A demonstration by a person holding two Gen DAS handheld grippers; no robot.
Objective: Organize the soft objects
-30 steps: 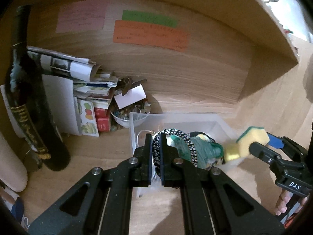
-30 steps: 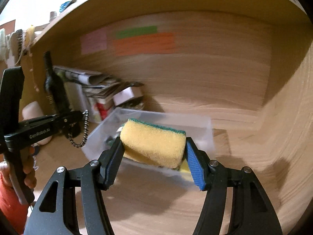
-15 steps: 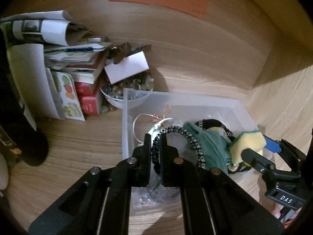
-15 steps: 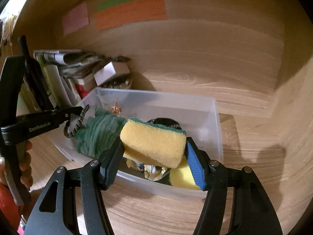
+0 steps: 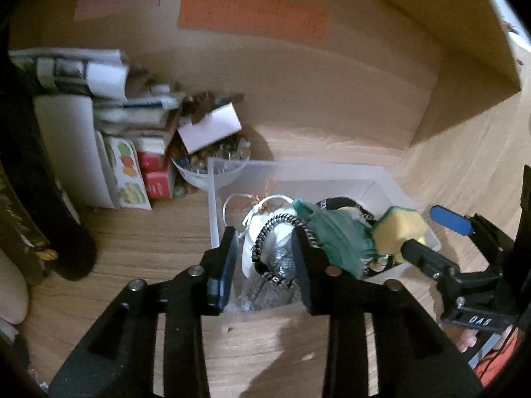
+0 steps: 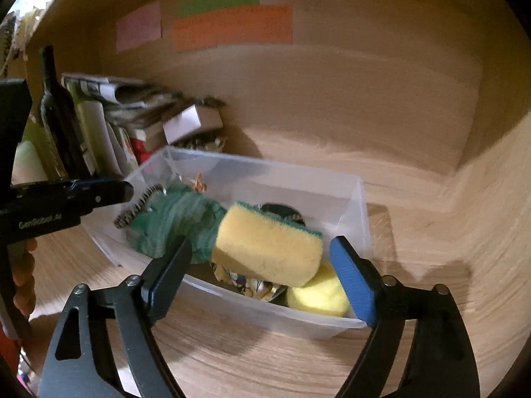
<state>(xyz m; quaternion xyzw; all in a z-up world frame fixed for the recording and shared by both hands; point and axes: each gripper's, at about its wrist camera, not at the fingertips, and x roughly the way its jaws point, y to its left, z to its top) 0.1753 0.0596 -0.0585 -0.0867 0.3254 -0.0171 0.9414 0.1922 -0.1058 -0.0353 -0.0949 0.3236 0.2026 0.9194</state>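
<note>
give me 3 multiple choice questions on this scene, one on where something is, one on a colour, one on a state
1. Where is the yellow sponge?
A. on the paper stack
B. over the clear bin
C. beside the bottle

2. What colour is the long note on the back wall?
A. orange
B. blue
C. black

3. How does the right tool stand?
A. shut on the sponge
B. shut on the cord
C. open, jaws clear of the sponge

Answers: 1 B, the sponge sits above the bin's contents next to the green cloth. 2 A, it is orange under a green strip. 3 C, gaps show on both sides of the sponge.
</note>
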